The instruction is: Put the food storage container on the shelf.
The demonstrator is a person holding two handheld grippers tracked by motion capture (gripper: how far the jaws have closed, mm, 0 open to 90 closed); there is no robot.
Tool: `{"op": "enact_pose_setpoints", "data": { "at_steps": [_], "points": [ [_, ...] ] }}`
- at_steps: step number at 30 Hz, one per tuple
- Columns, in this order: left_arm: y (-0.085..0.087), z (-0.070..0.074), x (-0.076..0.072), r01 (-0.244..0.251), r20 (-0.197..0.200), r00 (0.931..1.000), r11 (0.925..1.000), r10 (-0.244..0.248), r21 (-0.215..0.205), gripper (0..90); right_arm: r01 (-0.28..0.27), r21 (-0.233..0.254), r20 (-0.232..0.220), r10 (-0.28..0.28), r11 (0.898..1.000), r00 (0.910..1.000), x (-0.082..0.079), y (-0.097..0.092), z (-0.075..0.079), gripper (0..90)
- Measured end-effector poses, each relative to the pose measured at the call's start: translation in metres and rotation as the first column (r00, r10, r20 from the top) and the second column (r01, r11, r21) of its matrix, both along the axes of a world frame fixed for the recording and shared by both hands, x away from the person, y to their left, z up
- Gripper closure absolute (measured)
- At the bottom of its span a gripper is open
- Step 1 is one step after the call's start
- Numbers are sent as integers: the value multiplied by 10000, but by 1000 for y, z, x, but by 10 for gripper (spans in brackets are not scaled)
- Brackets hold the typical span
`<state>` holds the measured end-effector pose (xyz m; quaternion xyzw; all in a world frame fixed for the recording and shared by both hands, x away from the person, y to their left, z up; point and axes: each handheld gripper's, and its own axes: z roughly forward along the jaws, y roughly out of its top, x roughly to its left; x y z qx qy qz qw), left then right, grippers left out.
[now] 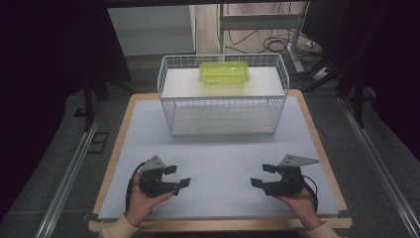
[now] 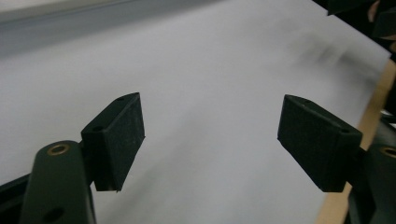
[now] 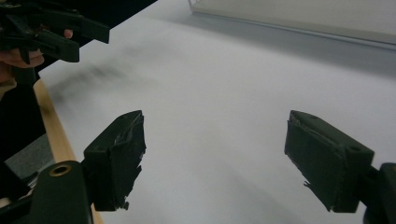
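I held my left gripper (image 1: pixel 177 176) and my right gripper (image 1: pixel 263 175) low over the pale blue mat (image 1: pixel 218 158), on the near side of the white wire basket (image 1: pixel 223 96), one toward each of its ends and both well apart from it. Both had their jaws spread wide with nothing between them, only bare mat beyond the pads. The green tray (image 1: pixel 224 72) sat on top of the white block (image 1: pixel 178 84) inside the basket, toward its far side.
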<state>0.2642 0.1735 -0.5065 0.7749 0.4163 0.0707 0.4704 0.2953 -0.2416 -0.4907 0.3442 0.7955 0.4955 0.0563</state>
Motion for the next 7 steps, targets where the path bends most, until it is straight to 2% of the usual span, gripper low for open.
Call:
{"op": "enact_pose_setpoints", "data": {
  "at_steps": [5, 7],
  "points": [
    [0, -3, 1, 58, -47, 10000, 9999, -58, 82, 226, 118, -112, 107, -116, 9999, 9999, 1, -1, -3, 192],
    [0, -4, 2, 67, -47, 10000, 9999, -67, 116, 226, 155, -251, 320, -147, 9996, 9994, 1, -1, -2, 187]
  ]
}}
